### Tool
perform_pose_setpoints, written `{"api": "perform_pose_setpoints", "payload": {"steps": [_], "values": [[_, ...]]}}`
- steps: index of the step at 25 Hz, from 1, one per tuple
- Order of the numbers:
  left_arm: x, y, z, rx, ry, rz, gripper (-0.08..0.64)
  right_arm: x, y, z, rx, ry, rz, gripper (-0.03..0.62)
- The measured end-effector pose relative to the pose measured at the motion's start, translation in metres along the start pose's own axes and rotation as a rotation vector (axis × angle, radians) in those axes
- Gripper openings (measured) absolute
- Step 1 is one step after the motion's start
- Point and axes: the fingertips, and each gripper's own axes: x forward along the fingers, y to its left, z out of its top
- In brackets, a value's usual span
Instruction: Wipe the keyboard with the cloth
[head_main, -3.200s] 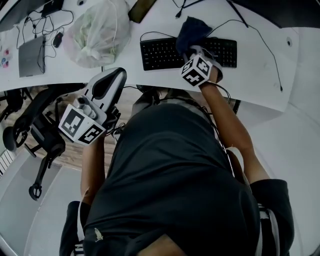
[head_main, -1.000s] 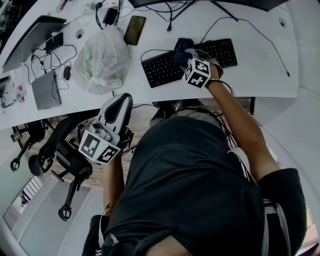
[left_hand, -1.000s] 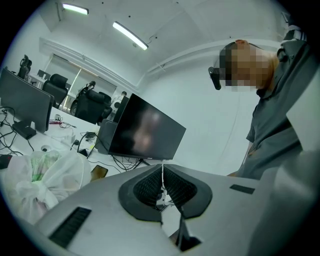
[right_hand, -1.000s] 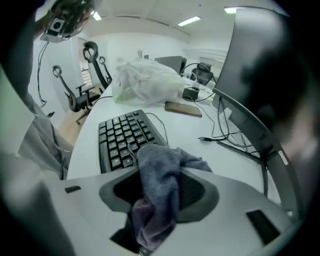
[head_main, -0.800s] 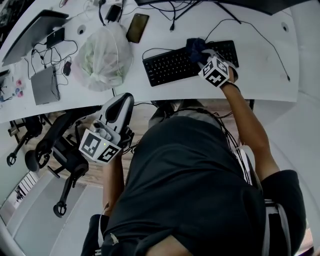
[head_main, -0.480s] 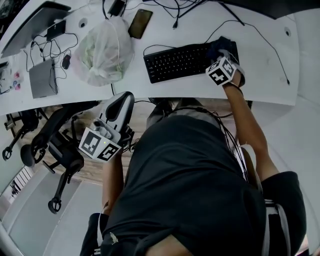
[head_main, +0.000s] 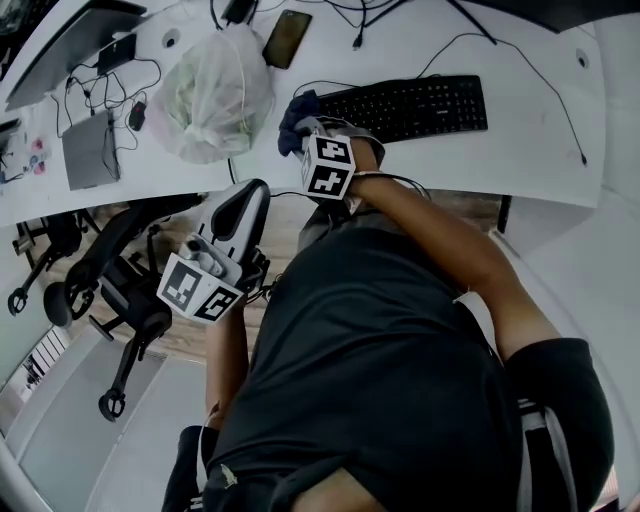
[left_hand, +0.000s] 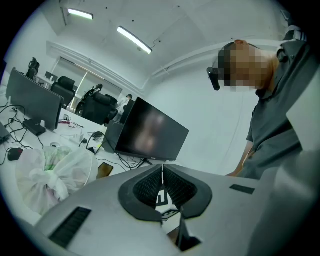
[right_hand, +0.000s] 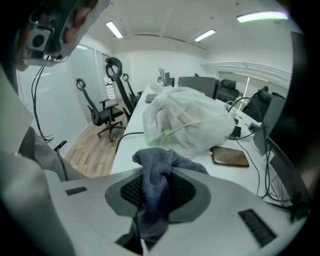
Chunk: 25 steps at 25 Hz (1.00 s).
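Cloth (right_hand: 153, 192), dark, crumpled, pinched in right tool (right_hand: 159, 176)

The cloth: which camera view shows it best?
The right gripper view: the cloth fills the centre, clamped in the jaws of the right gripper. The head view shows only a small dark part beside the left end of the keyboard. The left gripper view does not show it.

The table (head_main: 530, 150) is seen from overhead by the head camera, angled steeply down past the person's torso. The left claw (left_hand: 162, 172) is viewed at close range along its own jaws, tilted up toward a monitor (left_hand: 150, 132) beyond its tips. The right claw (right_hand: 156, 180) is viewed likewise, low over the table. The plastic bag (right_hand: 185, 122) ahead of it is shared by all three views.
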Motion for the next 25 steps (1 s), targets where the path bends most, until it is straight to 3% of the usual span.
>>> {"api": "perform_pose_setpoints", "payload": {"steps": [5,9,11,12,15,17,19,22,25], "values": [[-0.014,0.007,-0.011,-0.029,0.0,0.019,0.006,0.002,-0.01,-0.071,-0.042,0.119,0.01,0.091],[-0.022,0.013,-0.01,-0.031,-0.013,0.022,0.006,-0.047,-0.063,-0.128,0.132,0.235,-0.187,0.086],[-0.024,0.017,-0.015,-0.043,-0.004,0.033,0.006,-0.056,-0.071,-0.119,0.164,0.215,-0.237,0.086],[-0.024,0.017,-0.016,-0.046,0.004,0.034,0.006,-0.05,-0.062,-0.105,0.136,0.183,-0.208,0.086],[-0.017,0.014,-0.016,-0.031,0.03,0.018,0.006,-0.012,-0.003,-0.074,0.045,0.104,0.008,0.086],[-0.013,0.014,-0.01,-0.004,0.037,0.004,0.006,-0.003,0.006,-0.089,0.052,0.086,0.035,0.085],[-0.014,0.024,-0.001,0.029,0.036,-0.002,0.006,-0.02,-0.02,-0.121,0.149,0.092,-0.057,0.083],[-0.028,0.046,0.001,0.054,0.031,0.024,0.006,-0.084,-0.06,-0.193,0.311,0.215,-0.223,0.063],[-0.047,0.063,-0.003,0.053,0.012,0.069,0.006,-0.137,-0.08,-0.278,0.433,0.297,-0.301,0.054]]}}
